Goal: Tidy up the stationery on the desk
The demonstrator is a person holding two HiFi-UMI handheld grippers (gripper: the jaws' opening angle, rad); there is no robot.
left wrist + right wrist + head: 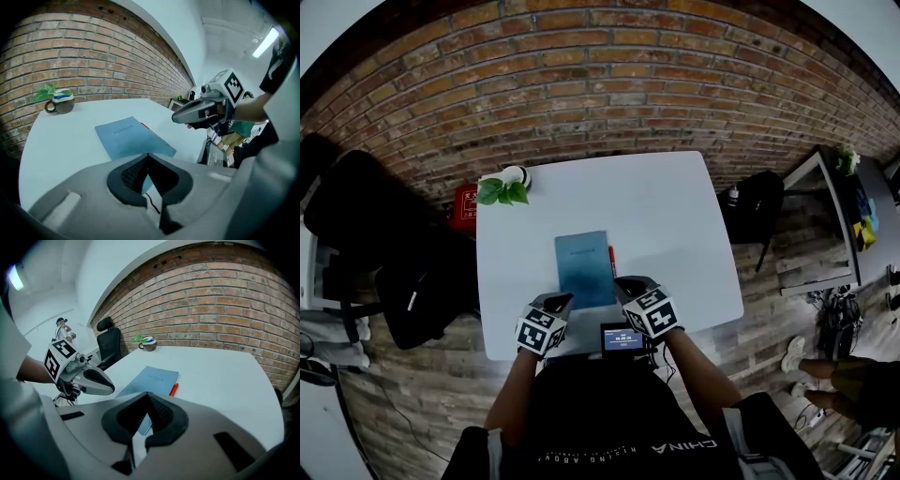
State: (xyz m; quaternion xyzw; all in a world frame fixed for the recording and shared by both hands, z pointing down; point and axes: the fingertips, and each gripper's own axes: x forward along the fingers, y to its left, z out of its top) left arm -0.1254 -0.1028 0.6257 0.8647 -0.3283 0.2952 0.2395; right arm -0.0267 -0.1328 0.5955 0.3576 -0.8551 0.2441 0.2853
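On the white rectangular desk (675,216), a thin blue soft-cover notebook (584,270) lies flat near the middle, closer to the person's edge. A slim red pen (612,260) runs along its 3 o'clock side, touching the cover or tucked slightly under it; I cannot tell which. A dark mug with a green leafy sprig (511,183) stands well apart at the 11 o'clock corner. The left gripper (560,302) hovers off the notebook's 7 o'clock corner and the right gripper (625,285) off its 5 o'clock corner. Each has its jaws closed together with nothing between them. A small dark device with a lit screen (622,338) sits at the 6 o'clock edge between them. The notebook looks light and floppy, likely to bend or slide on the smooth top, so I would pinch it at a near corner or along the spine. The pen seems stiff, slick and apt to roll, so it is best gripped across its middle.
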